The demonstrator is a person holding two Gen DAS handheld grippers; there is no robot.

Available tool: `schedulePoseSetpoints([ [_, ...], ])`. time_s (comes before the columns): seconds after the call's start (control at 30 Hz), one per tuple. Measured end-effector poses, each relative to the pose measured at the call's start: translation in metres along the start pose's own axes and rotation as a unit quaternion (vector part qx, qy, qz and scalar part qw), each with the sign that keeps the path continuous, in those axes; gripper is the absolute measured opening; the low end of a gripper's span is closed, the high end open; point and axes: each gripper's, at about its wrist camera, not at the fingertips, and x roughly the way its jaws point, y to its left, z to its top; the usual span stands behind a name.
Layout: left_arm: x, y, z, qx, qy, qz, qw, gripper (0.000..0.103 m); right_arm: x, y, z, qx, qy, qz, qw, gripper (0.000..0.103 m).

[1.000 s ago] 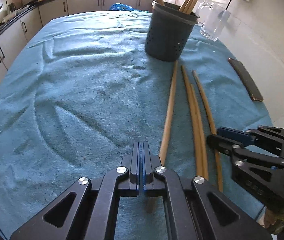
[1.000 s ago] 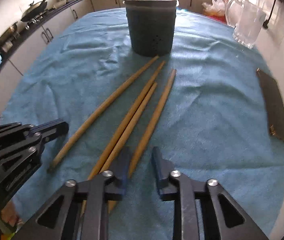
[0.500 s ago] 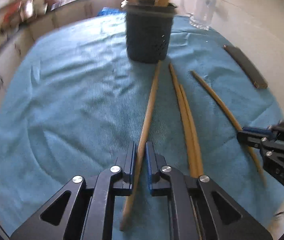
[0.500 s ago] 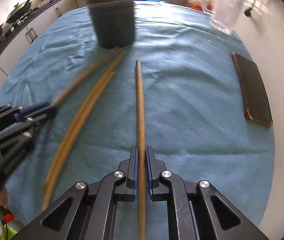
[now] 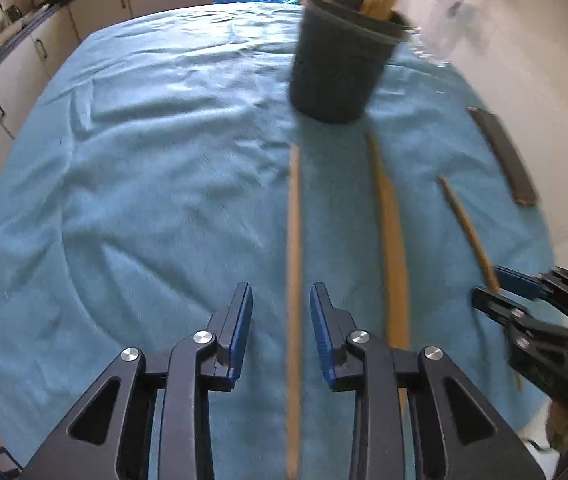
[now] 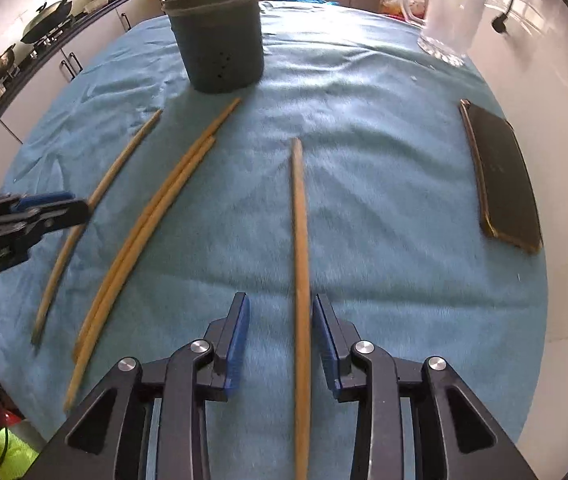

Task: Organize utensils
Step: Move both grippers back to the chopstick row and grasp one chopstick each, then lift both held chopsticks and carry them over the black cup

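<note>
In the left wrist view, the left tool (image 5: 280, 316) is seen narrowly parted, its jaws having just been opening, with a long wooden chopstick (image 5: 294, 280) lying untouched between them on the blue-towelled desk (image 5: 143, 200). The dark grey perforated utensil holder (image 5: 340, 68) stands beyond.

In the right wrist view, the right tool (image 6: 279, 328) is likewise parted after opening, another wooden chopstick (image 6: 300, 240) lying between its pads, ungripped.

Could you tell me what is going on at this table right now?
A person with two handheld grippers is sorting wooden chopsticks on a blue towel. The left gripper and right gripper each straddle one chopstick; both have just been opening, pads clear. A pair lies between. The holder already contains several.
</note>
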Motion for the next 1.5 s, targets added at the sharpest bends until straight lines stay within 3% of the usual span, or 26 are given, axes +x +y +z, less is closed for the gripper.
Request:
schedulePoseSetpoints([
  [0.27, 0.019, -0.002, 0.044, 0.005, -0.007, 0.016, 0.9998, 0.028, 0.021, -0.006, 0.055, 0.001, -0.002, -0.017, 1.000, 0.022],
  [0.4, 0.024, -0.006, 0.054, 0.006, -0.015, 0.019, 0.9997, 0.028, 0.028, -0.005, 0.076, 0.003, -0.007, -0.025, 1.000, 0.017],
  [0.47, 0.024, -0.009, 0.053, 0.011, -0.023, 0.021, 0.9994, 0.028, 0.031, -0.002, 0.081, 0.003, -0.016, -0.029, 0.999, 0.009],
  [0.53, 0.024, -0.013, 0.050, 0.017, -0.036, 0.033, 0.9987, 0.005, 0.031, 0.003, 0.081, 0.001, -0.027, -0.034, 0.999, 0.008],
  [0.63, 0.016, -0.007, 0.044, 0.005, -0.044, 0.016, 0.9989, 0.006, 0.028, 0.004, 0.081, 0.003, -0.038, -0.026, 0.999, 0.008],
  [0.8, -0.032, -0.001, 0.034, 0.000, -0.096, 0.003, 0.9954, 0.006, -0.019, -0.004, 0.077, 0.030, -0.105, 0.006, 0.994, 0.008],
  [1.1, -0.130, 0.001, 0.005, -0.001, -0.198, -0.001, 0.9802, 0.006, -0.118, 0.000, 0.049, 0.028, -0.231, 0.009, 0.973, 0.008],
  [1.27, -0.166, -0.005, -0.016, 0.011, -0.238, 0.003, 0.9711, 0.006, -0.150, 0.007, 0.028, 0.022, -0.270, 0.002, 0.963, 0.008],
  [1.5, -0.190, -0.022, -0.048, 0.041, -0.272, 0.034, 0.9609, 0.006, -0.173, 0.016, 0.005, 0.018, -0.290, 0.003, 0.957, 0.008],
])
